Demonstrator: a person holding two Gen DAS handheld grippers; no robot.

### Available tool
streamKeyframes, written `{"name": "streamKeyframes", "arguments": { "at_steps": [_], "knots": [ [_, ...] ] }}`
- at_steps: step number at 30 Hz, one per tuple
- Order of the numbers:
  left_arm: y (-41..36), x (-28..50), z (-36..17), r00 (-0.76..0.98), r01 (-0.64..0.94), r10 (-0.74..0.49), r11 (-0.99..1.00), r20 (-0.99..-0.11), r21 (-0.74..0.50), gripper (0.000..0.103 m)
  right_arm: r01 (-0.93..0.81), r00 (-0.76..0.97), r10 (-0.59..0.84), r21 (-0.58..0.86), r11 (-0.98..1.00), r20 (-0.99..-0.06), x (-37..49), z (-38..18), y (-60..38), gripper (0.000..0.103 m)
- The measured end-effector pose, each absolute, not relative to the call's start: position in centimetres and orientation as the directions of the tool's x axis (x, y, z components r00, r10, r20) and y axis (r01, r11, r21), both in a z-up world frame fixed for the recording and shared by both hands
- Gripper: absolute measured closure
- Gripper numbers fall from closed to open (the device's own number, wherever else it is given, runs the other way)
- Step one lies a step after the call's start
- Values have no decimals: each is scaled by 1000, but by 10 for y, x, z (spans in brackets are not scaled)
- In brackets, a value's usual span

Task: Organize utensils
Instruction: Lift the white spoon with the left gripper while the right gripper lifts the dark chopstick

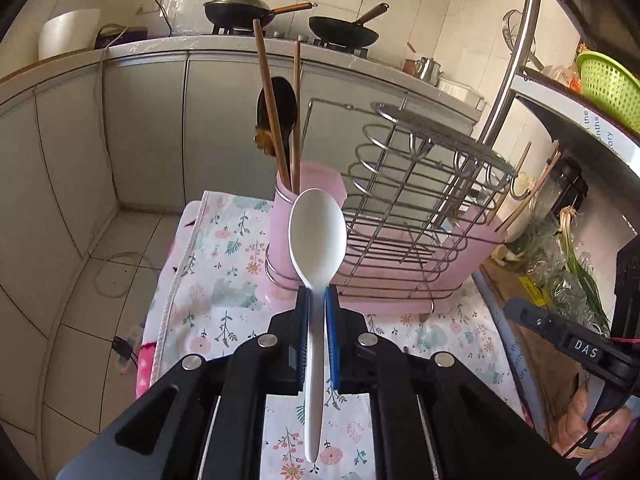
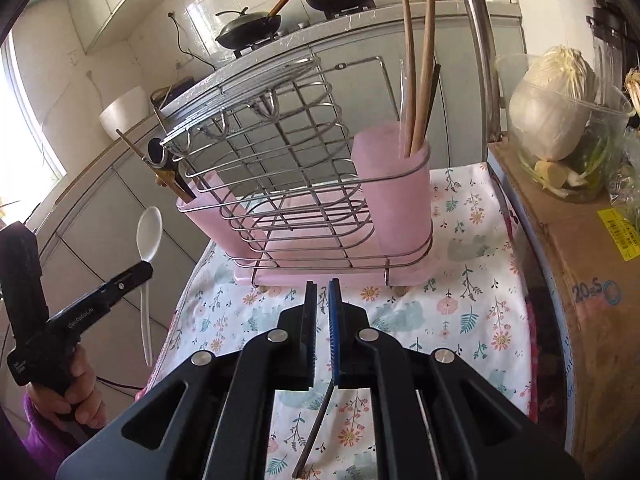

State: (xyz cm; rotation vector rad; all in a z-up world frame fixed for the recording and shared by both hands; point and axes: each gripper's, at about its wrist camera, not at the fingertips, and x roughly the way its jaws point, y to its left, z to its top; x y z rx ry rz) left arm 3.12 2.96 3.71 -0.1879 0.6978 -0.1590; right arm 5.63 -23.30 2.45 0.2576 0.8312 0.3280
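- You are gripping the white spoon by its neck in the left gripper, bowl up, in front of the pink rack.
- It is looking light, stiff and slippery plastic.
- Your right gripper is pinching a thin dark utensil.

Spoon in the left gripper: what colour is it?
White; the spoon shows best in the left wrist view, clamped in the left gripper.
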Motion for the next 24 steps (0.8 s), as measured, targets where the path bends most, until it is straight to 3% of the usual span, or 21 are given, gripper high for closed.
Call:
{"name": "streamKeyframes", "arguments": {
  "at_steps": [6,10,12,21,22,23,24],
  "knots": [
    [32,30,41,755,89,-230,964,-615,-251,95,-137,376,454,436,889,-808,83,-38,-218,94],
    [35,31,35,747,91,-233,963,-623,-252,95,-70,273,446,445,893,-852,95,-76,-209,78],
    [38,31,32,745,89,-234,963,-624,-256,95,-54,255,427,429,902,-867,100,-85,-205,76],
    [47,32,22,737,76,-238,959,-633,-273,95,-62,281,305,300,952,-910,106,-98,-186,77],
    [47,32,22,736,74,-238,959,-633,-274,95,-69,295,286,279,958,-912,105,-100,-184,82],
    [48,33,22,737,71,-236,959,-633,-275,95,-76,315,257,246,966,-913,103,-100,-182,95],
    [49,33,22,739,68,-235,958,-632,-277,95,-80,329,260,247,966,-908,101,-100,-183,95]
  ]
}}
